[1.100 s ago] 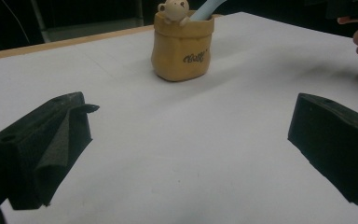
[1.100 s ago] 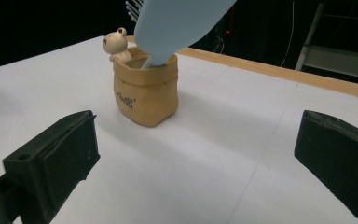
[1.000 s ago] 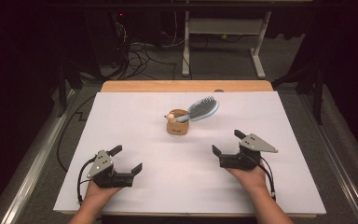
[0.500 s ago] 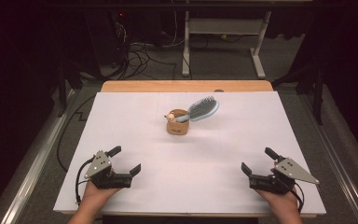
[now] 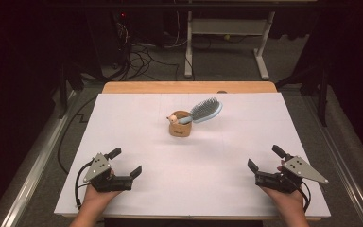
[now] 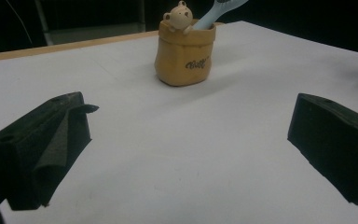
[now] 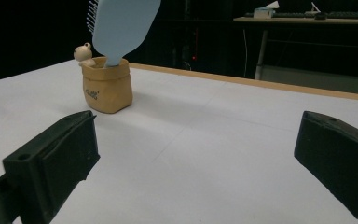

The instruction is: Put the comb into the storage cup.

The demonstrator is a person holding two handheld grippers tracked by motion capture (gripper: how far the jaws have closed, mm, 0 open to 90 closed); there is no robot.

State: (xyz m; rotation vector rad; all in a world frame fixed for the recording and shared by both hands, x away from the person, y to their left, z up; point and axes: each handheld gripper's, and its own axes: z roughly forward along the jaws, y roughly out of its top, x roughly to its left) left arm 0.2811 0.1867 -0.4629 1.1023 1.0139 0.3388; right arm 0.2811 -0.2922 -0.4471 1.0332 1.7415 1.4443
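Brush (image 5: 203, 111): handle down in a tan pot (image 5: 179, 128), head up and out over the rim, long axis tilted, pointing up and toward the table's far right in the high view. Sits mid-table, a little past centre, well apart from both grippers.

Nearest, at the table's (image 5: 123, 109) front edge: left gripper (image 5: 126, 162), held in a hand (image 5: 94, 198), jaws spread wide, nothing between them, resting low on the white top. Grey plate on its upper side, cable looping off to the left. Aimed forward and slightly inward.

Opposite, at the front right: right gripper (image 5: 265, 159), likewise in a hand (image 5: 288, 203), jaws also wide apart and bare. Grey three-cornered plate angled out toward the right edge.

Between the two: bare white table, faint seams across it.

Farther on, from the left gripper view: pot (image 6: 184, 53) ahead and a bit left of centre, upright, dark lettering on its side, small bear figure (image 6: 179, 16) perched on the rim at the left, pale blue handle (image 6: 209, 16) rising to the right of it. From the right gripper view: pot (image 7: 107, 84) at the left, bear (image 7: 84, 53) on its left rim, smooth blue back of the brush head (image 7: 123, 23) facing the camera, bristles turned away to the left.

Beyond the pot: wooden strip (image 5: 189, 87) along the far edge, then dark floor with tangled cables (image 5: 146, 52) and a white frame (image 5: 227, 28).
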